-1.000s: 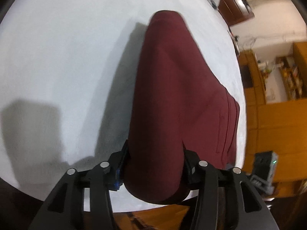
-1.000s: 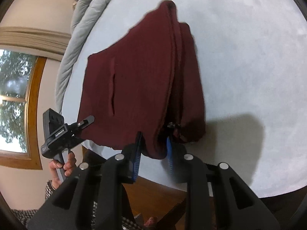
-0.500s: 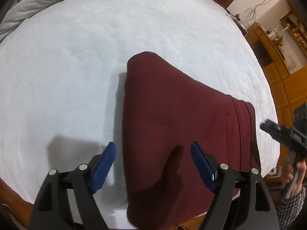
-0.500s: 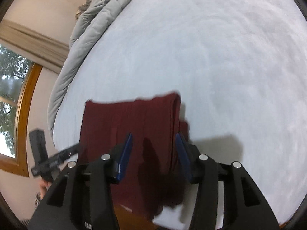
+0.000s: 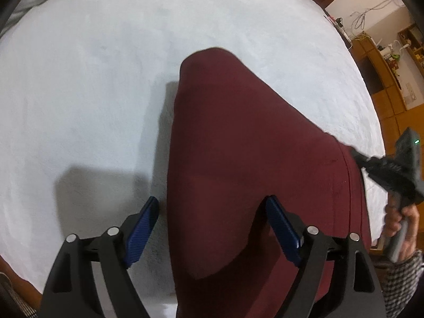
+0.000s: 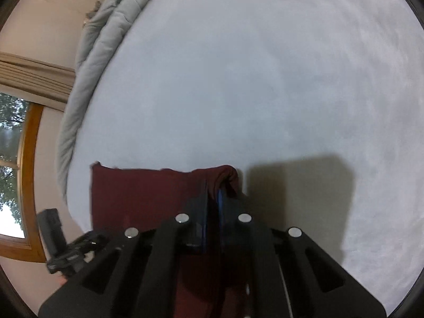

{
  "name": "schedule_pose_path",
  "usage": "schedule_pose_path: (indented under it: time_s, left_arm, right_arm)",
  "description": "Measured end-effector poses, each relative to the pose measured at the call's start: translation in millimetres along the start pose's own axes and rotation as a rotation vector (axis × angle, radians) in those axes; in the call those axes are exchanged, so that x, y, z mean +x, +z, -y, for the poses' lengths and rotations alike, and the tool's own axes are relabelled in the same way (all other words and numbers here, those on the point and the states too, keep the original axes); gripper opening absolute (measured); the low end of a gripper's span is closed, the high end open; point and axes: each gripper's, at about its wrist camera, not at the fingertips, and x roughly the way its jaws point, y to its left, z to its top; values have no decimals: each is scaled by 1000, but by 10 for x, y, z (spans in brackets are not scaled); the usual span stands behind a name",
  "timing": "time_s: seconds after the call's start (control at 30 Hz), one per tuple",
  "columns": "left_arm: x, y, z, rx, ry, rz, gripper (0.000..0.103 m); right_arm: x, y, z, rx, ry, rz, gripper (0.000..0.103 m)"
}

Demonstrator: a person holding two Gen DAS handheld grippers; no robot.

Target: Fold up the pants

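Observation:
Maroon pants (image 5: 251, 159) lie folded on the white bed (image 5: 106, 79), narrowing toward the far end. My left gripper (image 5: 213, 228) hovers over their near part. Its jaws are opening, the blue pads (image 5: 143, 228) wide apart and off the cloth. At the right edge of the pants, my right gripper (image 5: 355, 155) comes in, held by a hand (image 5: 400, 220). In the right wrist view my right gripper (image 6: 213, 198) is shut on a bunched corner of the pants (image 6: 145, 193). The left gripper (image 6: 87, 239) shows at the lower left there.
A grey quilt (image 6: 106, 39) is bunched along the far side of the bed (image 6: 265, 79), below a wood-framed window (image 6: 16, 159). Wooden shelves and cabinets (image 5: 392, 84) stand beyond the bed on the right. The bed's near edge runs just under my grippers.
My left gripper let go of the pants and spread wide above them. The pants dropped flat on the bed. My right gripper released, opened, then shut on the pants' corner.

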Motion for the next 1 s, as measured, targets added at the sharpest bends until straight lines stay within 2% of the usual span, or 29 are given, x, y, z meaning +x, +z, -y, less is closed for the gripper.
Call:
schedule_pose_path:
  time_s: [0.07, 0.1, 0.17, 0.23, 0.3, 0.33, 0.4, 0.43, 0.6, 0.73, 1.0]
  left_arm:
    - [-13, -9, 15, -4, -1, -6, 83]
    - [-33, -20, 21, 3, 0, -9, 82]
    - [-94, -42, -17, 21, 5, -10, 83]
    - [-161, -97, -11, 33, -2, -6, 83]
    - [-213, -158, -6, 34, -34, -12, 83]
    - [-227, -189, -18, 32, -56, -16, 83]
    - [-233, -271, -32, 27, -91, -31, 84]
    - [-216, -273, -26, 29, -97, -36, 84]
    - [-64, -341, 33, 65, -113, -76, 85]
    - [13, -292, 4, 57, -145, -89, 87]
    - [209, -130, 99, 90, -188, -137, 88]
  right_arm:
    - [-34, -43, -22, 3, 25, 20, 8]
    - [-92, -68, -32, 5, 47, 32, 13]
    - [-194, -124, -67, -5, 62, 50, 14]
    - [-303, -220, -105, -29, 62, 56, 22]
    - [-402, -345, -112, -41, 71, 60, 35]
    - [-459, -443, -111, -47, 81, 60, 37]
    - [-528, -637, -93, -54, 89, 50, 55]
    - [-544, -724, -86, -57, 87, 46, 58]
    - [-509, -1071, -31, -70, 101, -2, 65]
    - [-420, -1200, 14, -51, 103, -18, 70]
    - [-175, -1056, 121, 9, 182, -55, 74]
